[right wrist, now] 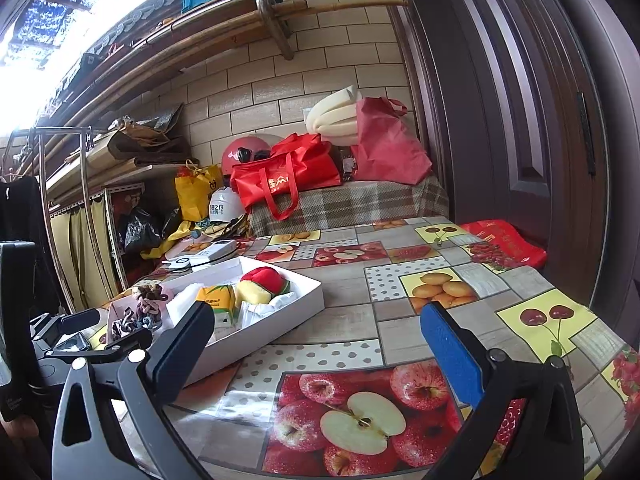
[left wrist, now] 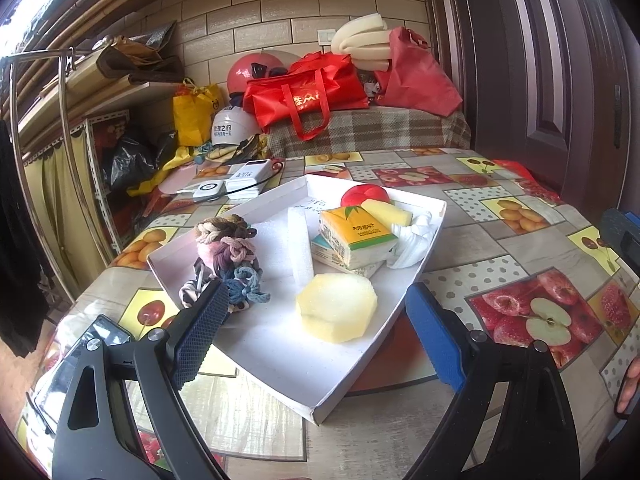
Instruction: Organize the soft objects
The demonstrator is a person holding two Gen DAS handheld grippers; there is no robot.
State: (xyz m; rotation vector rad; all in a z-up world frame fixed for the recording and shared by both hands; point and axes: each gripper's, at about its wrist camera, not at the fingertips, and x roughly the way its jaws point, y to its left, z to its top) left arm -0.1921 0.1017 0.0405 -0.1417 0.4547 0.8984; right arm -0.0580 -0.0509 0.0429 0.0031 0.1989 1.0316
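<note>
Grippers (left wrist: pixel 312 320) (right wrist: pixel 320 344) spread, level above table (right wrist: pixel 400 320)

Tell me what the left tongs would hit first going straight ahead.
Probably the pale yellow octagonal sponge in the white cardboard tray; it lies between the open left tongs. Depth is uncertain.

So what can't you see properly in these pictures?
- Lower tissue pack: left wrist view, mostly covered by the yellow tissue pack on top; its print is unreadable.
- Dark phone-like device: left wrist view, partly hidden behind the left gripper.
- Braided hair ties: right wrist view, too small to count.
- Handwriting on the white cardboard tray: left wrist view, too small to read.
</note>
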